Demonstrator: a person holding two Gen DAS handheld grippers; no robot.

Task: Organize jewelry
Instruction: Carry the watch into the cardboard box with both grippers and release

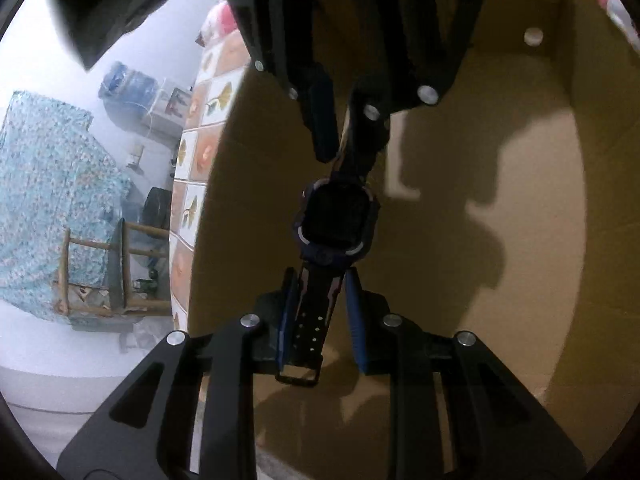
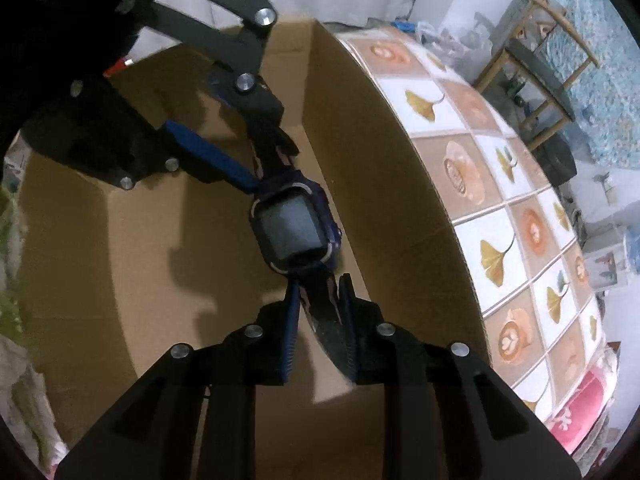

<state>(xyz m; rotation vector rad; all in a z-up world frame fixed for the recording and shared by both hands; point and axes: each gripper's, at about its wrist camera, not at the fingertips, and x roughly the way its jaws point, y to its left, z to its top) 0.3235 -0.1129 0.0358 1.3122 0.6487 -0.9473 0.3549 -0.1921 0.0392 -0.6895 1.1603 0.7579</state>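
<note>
Watch (image 1: 339, 216): square dark face, navy rubbery case, perforated strap, over cardboard box (image 1: 500, 200).
Left gripper (image 1: 322, 312): jaws nearly closed, clamping strap.
Right gripper (image 2: 320, 316): jaws narrow, pinching opposite strap.

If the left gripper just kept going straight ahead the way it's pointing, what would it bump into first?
Probably the watch it shares: the left gripper straddles one strap, and the case sits right ahead of its fingertips. Beyond that is the right gripper on the other strap, above the cardboard box.

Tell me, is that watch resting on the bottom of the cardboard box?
Apart. The right wrist view shows the watch hanging between the right tongs and left tongs, its shadow falling on the cardboard box floor away from it.
</note>
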